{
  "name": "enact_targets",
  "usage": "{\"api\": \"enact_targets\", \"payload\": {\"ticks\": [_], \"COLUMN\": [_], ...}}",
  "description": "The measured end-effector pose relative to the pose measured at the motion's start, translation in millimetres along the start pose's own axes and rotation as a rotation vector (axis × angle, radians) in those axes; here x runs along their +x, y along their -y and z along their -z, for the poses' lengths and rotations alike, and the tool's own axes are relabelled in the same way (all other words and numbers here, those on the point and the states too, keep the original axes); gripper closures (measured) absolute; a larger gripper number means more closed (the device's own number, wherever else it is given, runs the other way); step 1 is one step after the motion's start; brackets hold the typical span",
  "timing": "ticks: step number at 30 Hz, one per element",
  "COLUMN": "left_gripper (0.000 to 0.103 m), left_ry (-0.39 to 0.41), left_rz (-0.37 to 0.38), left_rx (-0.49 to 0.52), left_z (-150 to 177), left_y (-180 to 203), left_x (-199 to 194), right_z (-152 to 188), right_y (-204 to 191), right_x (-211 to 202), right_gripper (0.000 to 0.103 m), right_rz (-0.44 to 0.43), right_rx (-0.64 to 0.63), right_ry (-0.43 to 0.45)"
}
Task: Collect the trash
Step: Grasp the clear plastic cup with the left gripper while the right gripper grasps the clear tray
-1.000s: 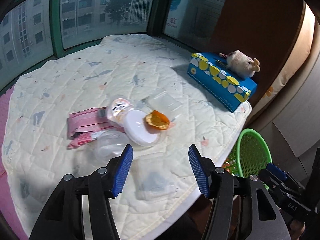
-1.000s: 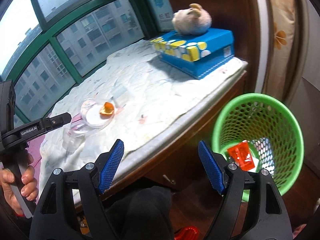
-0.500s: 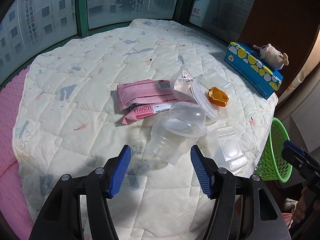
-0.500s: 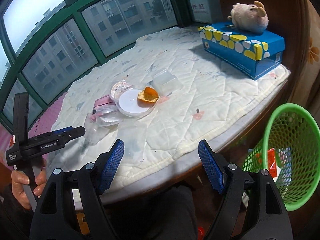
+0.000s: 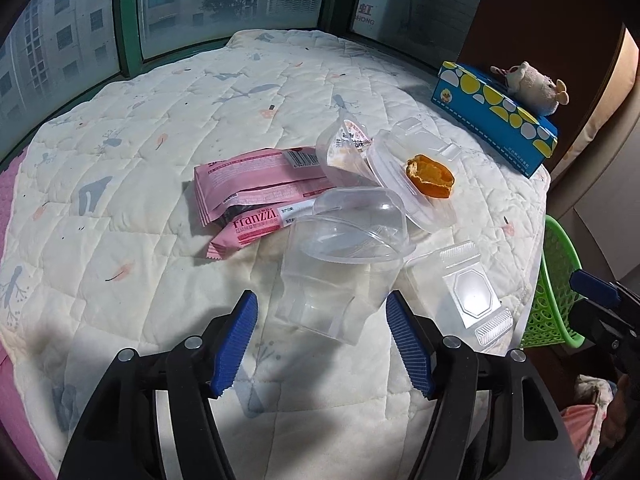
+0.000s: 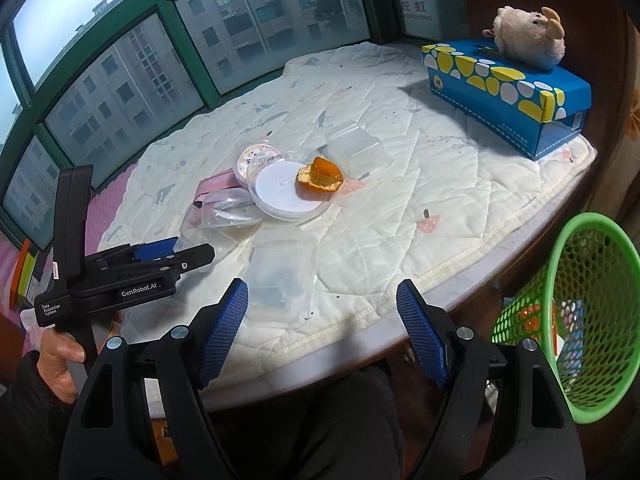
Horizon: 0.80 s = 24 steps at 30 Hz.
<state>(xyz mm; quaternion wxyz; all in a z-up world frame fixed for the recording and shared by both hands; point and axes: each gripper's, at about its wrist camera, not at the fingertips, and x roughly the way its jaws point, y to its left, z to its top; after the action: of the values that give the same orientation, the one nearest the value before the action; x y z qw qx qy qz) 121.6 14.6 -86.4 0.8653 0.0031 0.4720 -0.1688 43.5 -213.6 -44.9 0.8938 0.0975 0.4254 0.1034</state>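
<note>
Cup (image 5: 336, 280), clear plastic and lying on its side on the quilt (image 5: 160, 100), sits just ahead of the left gripper (image 5: 320, 340), whose jaws are wide apart and empty. Close gently around its base: thin plastic probably crumples. Right gripper (image 6: 320, 332) also gapes empty; basket (image 6: 592, 320) is beside it.

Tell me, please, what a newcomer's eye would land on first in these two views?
Probably the heap of litter mid-quilt: the orange peel lying on a round white lid, with pink Franzzi wrappers beside it. Just ahead of the open left gripper lies a clear plastic cup on its side. At the far right stand a blue tissue box topped by a plush toy and, below the edge, the green basket.
</note>
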Motion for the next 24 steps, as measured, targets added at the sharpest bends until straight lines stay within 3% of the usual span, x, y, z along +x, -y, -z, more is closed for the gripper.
{"api": "enact_targets", "payload": {"ticks": [2,14,24], "left_gripper": [0.048,0.050,0.050], "left_ry": [0.009,0.061,0.085], "left_rz": [0.024,0.046,0.018], "left_rx": [0.008,-0.010,-0.051], "left_z": [1,9,23], "left_y": [1,-8,-25], "left_x": [-1,-29,-60], "right_z": [0,0,-6], "right_y": [-2,-19,-37], "right_x": [2,19,59], "right_gripper": [0.026,0.026,0.031], "right_rz": [-0.002,-0.014,0.005], "right_rx": [-0.002,-0.040,-0.081], "right_ry": [-0.004,-0.030,-0.068]}}
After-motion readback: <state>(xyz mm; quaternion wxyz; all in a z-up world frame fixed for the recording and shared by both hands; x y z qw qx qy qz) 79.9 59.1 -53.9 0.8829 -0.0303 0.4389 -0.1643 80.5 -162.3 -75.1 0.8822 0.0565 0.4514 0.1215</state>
